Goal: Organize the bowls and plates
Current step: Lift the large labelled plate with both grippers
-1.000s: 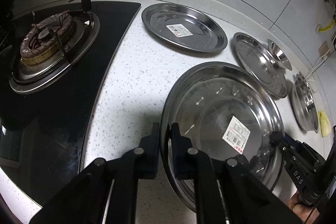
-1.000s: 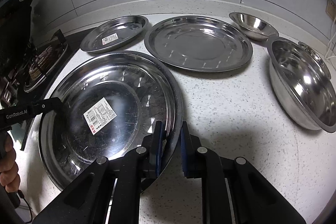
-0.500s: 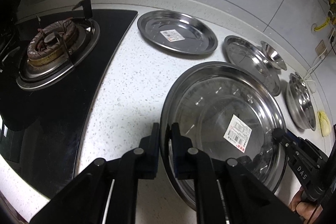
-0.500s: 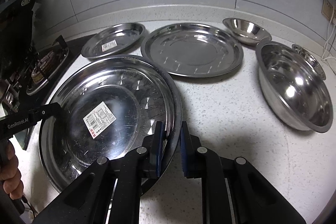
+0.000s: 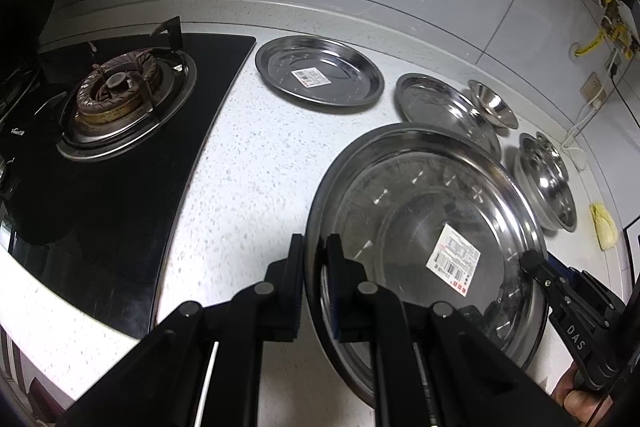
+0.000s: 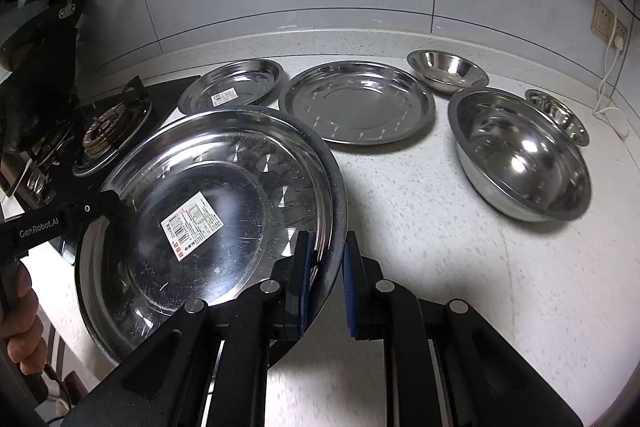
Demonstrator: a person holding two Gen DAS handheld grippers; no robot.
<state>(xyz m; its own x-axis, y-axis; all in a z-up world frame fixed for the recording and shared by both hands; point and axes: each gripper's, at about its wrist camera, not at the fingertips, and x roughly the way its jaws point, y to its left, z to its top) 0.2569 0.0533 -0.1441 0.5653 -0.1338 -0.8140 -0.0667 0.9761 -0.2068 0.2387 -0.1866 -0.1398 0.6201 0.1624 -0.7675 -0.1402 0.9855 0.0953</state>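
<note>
Large steel plate (image 6: 208, 211), with a barcode label (image 6: 192, 223) on its floor, is carried above the speckled countertop (image 6: 440, 247), held at opposite rim points by both grippers. It is tilted, with its face turned toward both cameras.

**Gripper state**
- Left gripper (image 5: 316, 267): fingers clamped across the plate's left rim.
- Right gripper (image 6: 326, 267): fingers straddle the right rim; the inner pad sits against the plate's inner face, while a narrow gap seems to show beside the outer pad. Grip appears light.

**Surroundings**
- Medium steel plate (image 6: 356, 103) lies flat behind the carried one; it looks like the likely stacking partner.
- Small labelled plate (image 6: 236, 89) lies to its left, beside the gas burner (image 5: 116, 95).
- Big steel bowl (image 6: 520, 151) stands to the right, with two smaller bowls (image 6: 448, 69) (image 6: 558, 113) behind it.

**Hazards**
- Thin, smooth rims offer little pad contact. Uneven motion between the two hands could twist the plate out of the lighter right-hand grip.
- A slip would probably drop the plate edge-first onto the countertop or the medium plate.
- Swinging right risks striking the big bowl; drifting left risks the burner grate.
- Lowering while tilted would land one edge first and could skid the plate below.
</note>
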